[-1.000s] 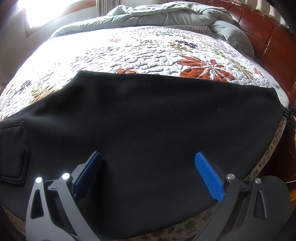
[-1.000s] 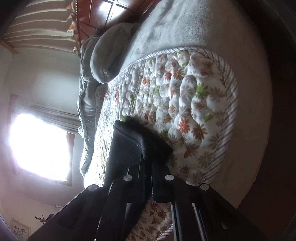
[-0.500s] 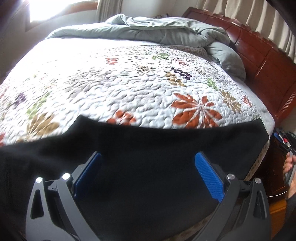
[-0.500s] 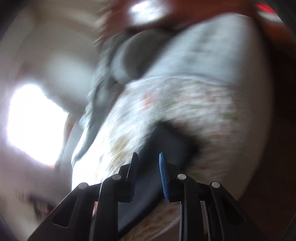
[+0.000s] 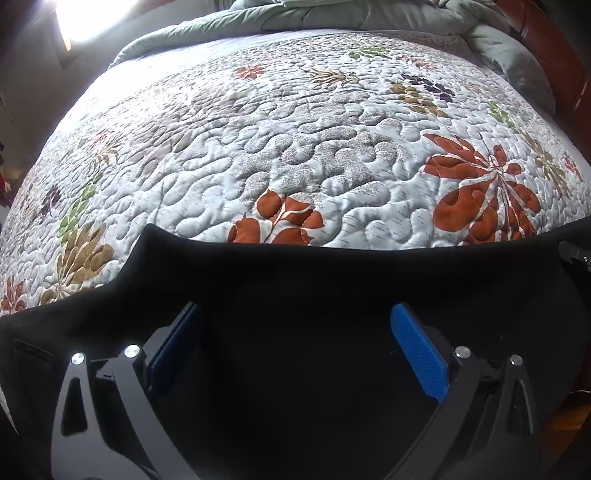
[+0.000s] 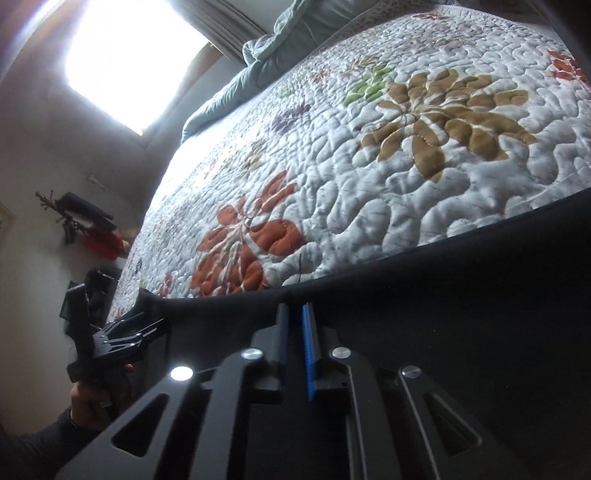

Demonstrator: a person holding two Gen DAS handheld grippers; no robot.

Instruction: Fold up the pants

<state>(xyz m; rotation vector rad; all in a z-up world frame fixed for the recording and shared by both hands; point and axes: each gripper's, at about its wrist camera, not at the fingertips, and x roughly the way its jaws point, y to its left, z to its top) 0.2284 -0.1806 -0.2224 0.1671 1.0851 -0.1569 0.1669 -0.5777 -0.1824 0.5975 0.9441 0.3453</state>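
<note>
Nearest in the left wrist view, the left claw (image 5: 295, 343) hangs with its two blue pads spread wide and nothing between them, low over the black pants (image 5: 295, 288). It looks placed to take a fresh hold on the cloth for a fold, though that is a judgement. In the right wrist view, the right claw (image 6: 295, 332) has its two pads drawn almost together at the far hem of the pants (image 6: 443, 314); a thin gap shows between them, and whether any fabric is pinched there cannot be told, as the cloth and fingers are equally dark. The left claw (image 6: 122, 332) also appears off to that view's left, at the corner of the garment.

There is one pair of pants, lying flat across the near edge of the bed, its far edge a nearly straight line against the floral quilt (image 5: 295, 147). Spread this way, it offers a clean edge to lift. Beyond the quilt lie one rumpled grey-green comforter (image 5: 332, 18), the reddish wooden headboard (image 5: 554, 55), and one bright window (image 6: 136, 55).
</note>
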